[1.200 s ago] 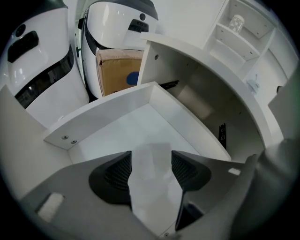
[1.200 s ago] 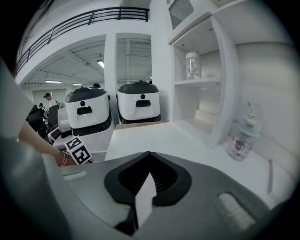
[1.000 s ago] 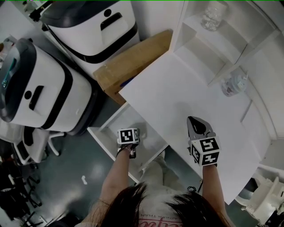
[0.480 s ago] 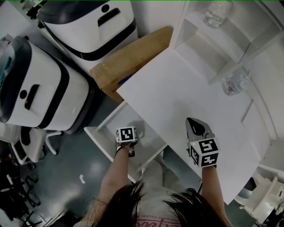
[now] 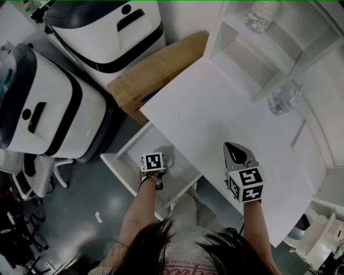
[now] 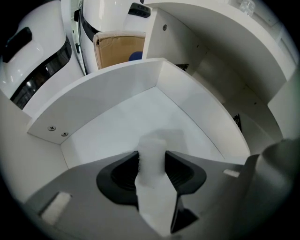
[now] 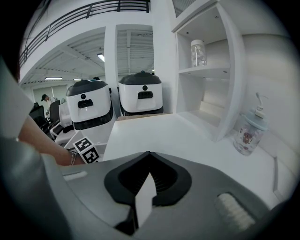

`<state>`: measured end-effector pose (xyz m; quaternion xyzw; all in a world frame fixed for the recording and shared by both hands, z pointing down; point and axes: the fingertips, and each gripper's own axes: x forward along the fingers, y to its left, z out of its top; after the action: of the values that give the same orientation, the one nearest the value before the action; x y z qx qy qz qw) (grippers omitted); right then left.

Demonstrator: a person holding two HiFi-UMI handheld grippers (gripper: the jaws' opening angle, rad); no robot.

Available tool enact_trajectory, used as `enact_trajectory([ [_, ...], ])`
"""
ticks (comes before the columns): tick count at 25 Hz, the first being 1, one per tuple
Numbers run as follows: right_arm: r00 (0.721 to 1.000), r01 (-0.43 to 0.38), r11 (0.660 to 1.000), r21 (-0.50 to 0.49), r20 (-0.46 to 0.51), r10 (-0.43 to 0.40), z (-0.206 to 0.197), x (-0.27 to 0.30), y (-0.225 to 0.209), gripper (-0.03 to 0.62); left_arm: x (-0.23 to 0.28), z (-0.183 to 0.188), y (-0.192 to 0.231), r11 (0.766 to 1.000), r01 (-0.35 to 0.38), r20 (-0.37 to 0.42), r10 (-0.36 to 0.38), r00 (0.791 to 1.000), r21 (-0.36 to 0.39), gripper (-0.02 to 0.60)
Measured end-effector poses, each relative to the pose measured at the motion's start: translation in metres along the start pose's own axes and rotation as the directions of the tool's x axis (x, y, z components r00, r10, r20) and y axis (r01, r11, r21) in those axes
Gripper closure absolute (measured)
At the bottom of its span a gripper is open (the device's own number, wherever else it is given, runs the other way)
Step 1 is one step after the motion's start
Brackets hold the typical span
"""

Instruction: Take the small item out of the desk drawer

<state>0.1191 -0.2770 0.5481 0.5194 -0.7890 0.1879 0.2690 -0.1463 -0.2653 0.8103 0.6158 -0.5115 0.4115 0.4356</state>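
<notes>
Seen from above, two large white machines with dark bands (image 5: pixel 59 115) are shown at the far left. A brown cardboard box (image 5: pixel 156 75) is placed between them and a white desk (image 5: pixel 215 107). Below the box, the desk drawer (image 5: pixel 122 174) is pulled open. The left gripper (image 5: pixel 155 162) is pointed steeply down into the drawer. Its jaws have just been closing, and a small pale item (image 6: pixel 152 150) (blurred, its shape not readable) is gripped between the pads, inside the drawer. Whether the item is resting on the drawer floor cannot be told.

Further right, the right gripper (image 5: pixel 232 146) is held over the desk top, near its front edge. Its jaws are brought together and nothing is between them. At the far right, a white shelf unit (image 5: pixel 252 53) is set on the desk. A clear jar (image 5: pixel 260 16) is seen on one of its shelves, and a pump bottle (image 5: pixel 282 102) is stood on the desk just beside the unit.
</notes>
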Motion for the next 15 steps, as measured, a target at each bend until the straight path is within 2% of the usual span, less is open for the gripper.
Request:
enact_trajectory([
  [1,1.0,-0.001,1.0,0.0,0.0,0.001,0.0,0.0,0.001,0.592,0.0,0.0,-0.004,1.0,0.022,0.001,-0.022,1.0,-0.011,0.396],
  [3,1.0,-0.003,1.0,0.0,0.002,0.003,0.002,-0.001,0.001,0.592,0.0,0.001,-0.022,0.992,0.118,0.012,-0.118,0.993,-0.051,0.396],
  [4,1.0,-0.003,1.0,-0.001,0.004,0.004,0.003,-0.001,0.002,0.592,-0.001,0.002,-0.024,0.99,0.129,0.017,-0.128,0.992,-0.058,0.396],
  [10,1.0,-0.016,1.0,-0.002,0.019,0.016,0.011,-0.005,0.007,0.592,-0.018,0.003,-0.005,0.998,0.042,0.017,-0.041,0.999,-0.048,0.396],
  [11,1.0,-0.019,1.0,-0.002,0.021,0.019,0.012,-0.005,0.008,0.592,-0.021,0.003,-0.006,0.998,0.044,0.019,-0.043,0.999,-0.051,0.396],
  [14,0.999,-0.027,1.0,-0.002,0.029,0.027,0.017,-0.007,0.012,0.592,-0.027,0.005,-0.023,0.989,0.124,0.037,-0.122,0.992,-0.08,0.396],
  [15,0.999,-0.03,1.0,-0.003,0.032,0.03,0.019,-0.008,0.014,0.592,-0.03,0.005,-0.022,0.99,0.116,0.039,-0.114,0.993,-0.079,0.396],
])
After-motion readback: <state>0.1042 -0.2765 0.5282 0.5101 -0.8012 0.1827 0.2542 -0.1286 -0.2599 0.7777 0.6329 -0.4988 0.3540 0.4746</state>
